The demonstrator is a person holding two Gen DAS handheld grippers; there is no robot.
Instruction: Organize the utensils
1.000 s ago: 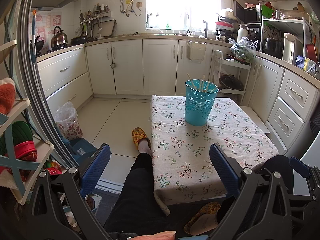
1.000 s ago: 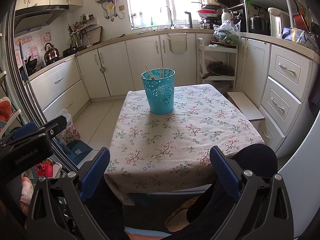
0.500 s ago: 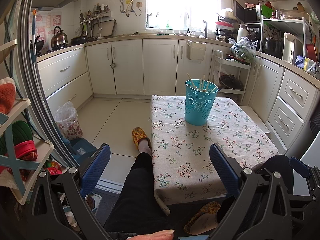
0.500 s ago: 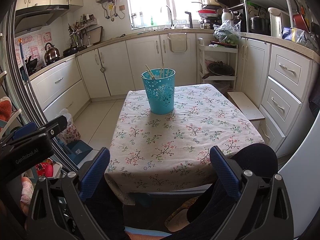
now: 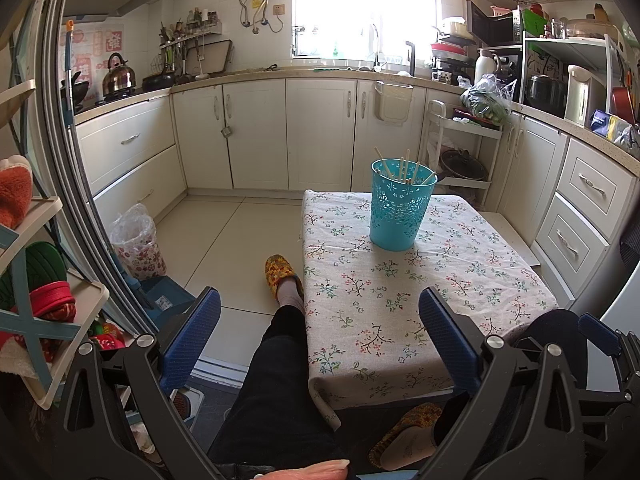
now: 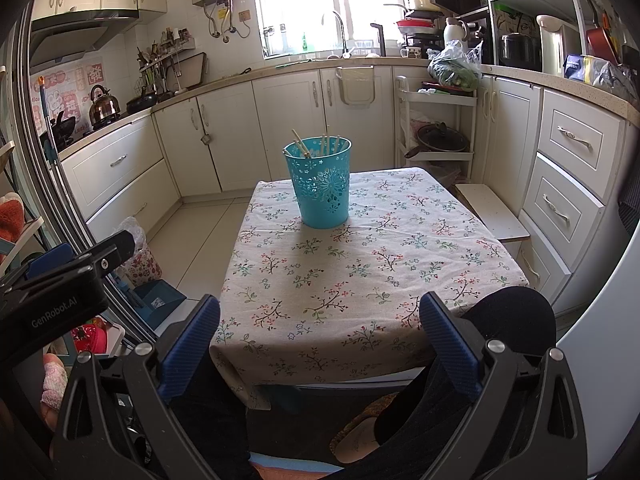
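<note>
From where I watch, the turquoise perforated plastic basket (image 6: 319, 184) drifts slightly rightward in my right wrist view.

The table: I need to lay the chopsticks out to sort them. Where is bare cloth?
The tablecloth is bare from the blue basket to the near edge, and also right of the basket. Only the far-left corner, holding the basket of chopsticks, is occupied. Both tools, left and right, are open and empty.

Legible text: "GenRobot.AI" in white on the black body of the left tongs (image 6: 66, 284); wall poster characters beside the kettle unreadable.
</note>
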